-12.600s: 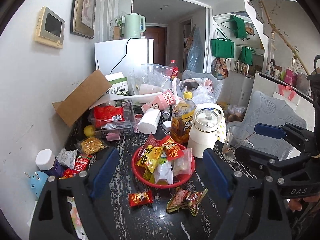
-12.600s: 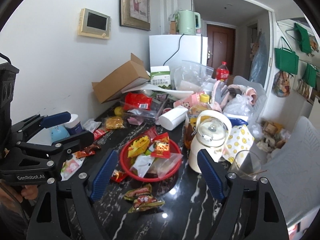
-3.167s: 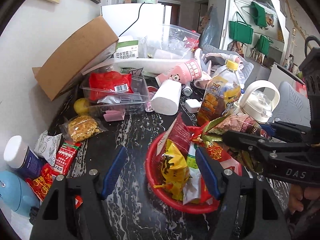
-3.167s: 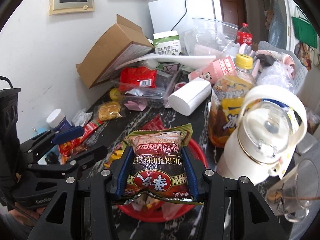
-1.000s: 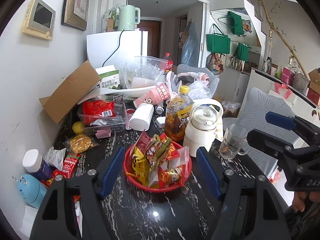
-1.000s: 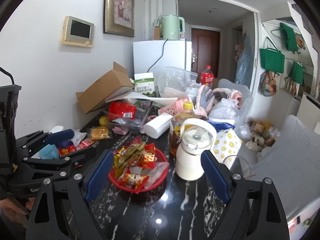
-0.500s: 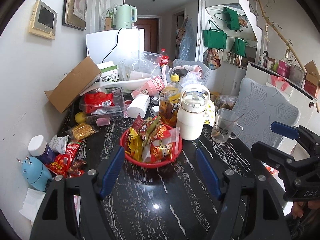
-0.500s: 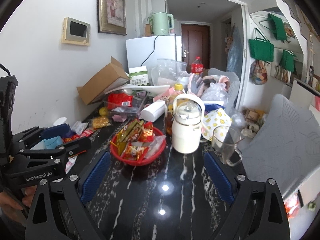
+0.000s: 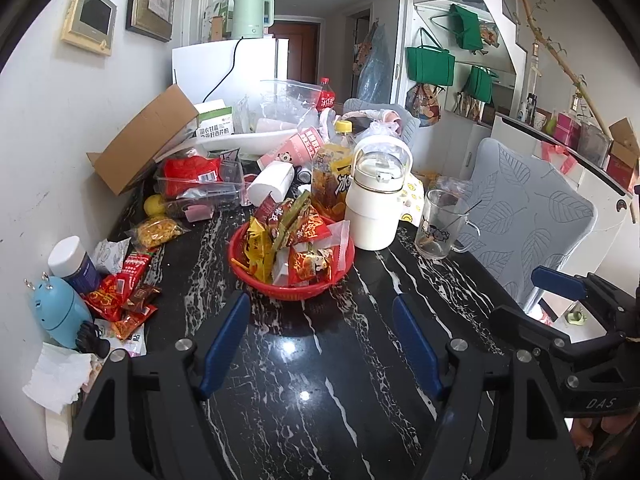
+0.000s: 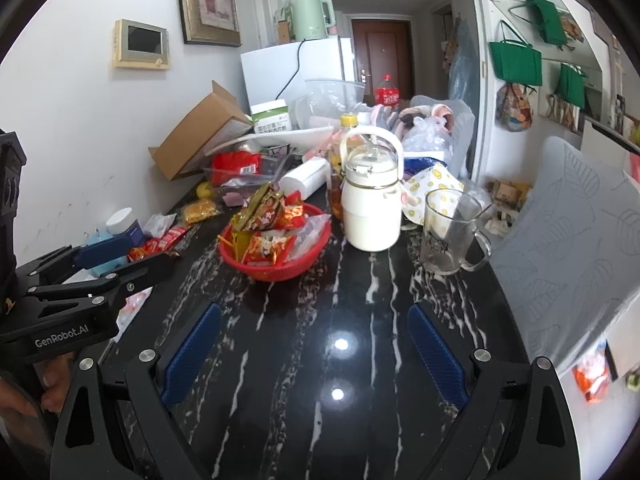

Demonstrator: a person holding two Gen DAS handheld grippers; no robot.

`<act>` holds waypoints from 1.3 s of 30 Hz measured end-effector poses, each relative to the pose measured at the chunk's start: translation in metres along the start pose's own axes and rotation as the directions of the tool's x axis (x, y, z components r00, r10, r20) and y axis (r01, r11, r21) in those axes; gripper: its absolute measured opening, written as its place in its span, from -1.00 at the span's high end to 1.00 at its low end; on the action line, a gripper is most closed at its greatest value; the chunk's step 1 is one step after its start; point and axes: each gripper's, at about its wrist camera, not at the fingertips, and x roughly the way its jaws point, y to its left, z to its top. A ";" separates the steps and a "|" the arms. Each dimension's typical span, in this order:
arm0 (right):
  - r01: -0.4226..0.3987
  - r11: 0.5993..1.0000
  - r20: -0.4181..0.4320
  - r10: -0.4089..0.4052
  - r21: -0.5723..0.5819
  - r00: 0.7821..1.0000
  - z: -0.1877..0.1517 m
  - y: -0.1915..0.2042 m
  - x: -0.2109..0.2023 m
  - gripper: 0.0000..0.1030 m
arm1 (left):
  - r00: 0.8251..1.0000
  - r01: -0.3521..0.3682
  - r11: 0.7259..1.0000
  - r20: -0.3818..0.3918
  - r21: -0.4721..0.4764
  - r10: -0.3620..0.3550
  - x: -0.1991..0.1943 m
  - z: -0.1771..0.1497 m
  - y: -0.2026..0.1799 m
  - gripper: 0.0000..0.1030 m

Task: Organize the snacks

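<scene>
We see the red basket [image 9: 290, 290] heaped with snack packets [image 9: 298, 236] on the dark marbled surface [image 9: 320, 380], just left of the white jug [image 9: 376, 200]; a glass mug [image 9: 440, 224] stands to the jug's right; loose red packets [image 9: 120, 292] lie by the wall beside a blue toy [image 9: 60, 312]; left gripper [image 9: 320, 332] hangs over bare surface short of the basket, jaws apart, nothing between them; right gripper [image 10: 314, 344] likewise, jaws wide apart and empty; each gripper shows at the edge of the other's view.
</scene>
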 end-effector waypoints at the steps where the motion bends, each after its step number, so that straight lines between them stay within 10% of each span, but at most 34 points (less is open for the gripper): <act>1: 0.001 1.000 0.001 -0.001 -0.001 1.000 0.000 0.000 -0.001 -0.85 | 1.000 0.003 1.000 -0.002 -0.002 -0.003 0.000 -0.001 0.000 -0.42; 39: -0.041 0.999 -0.005 0.041 -0.035 0.999 0.014 -0.001 0.013 -0.85 | 0.999 -0.035 0.999 -0.009 -0.034 0.034 0.005 0.005 0.003 -0.42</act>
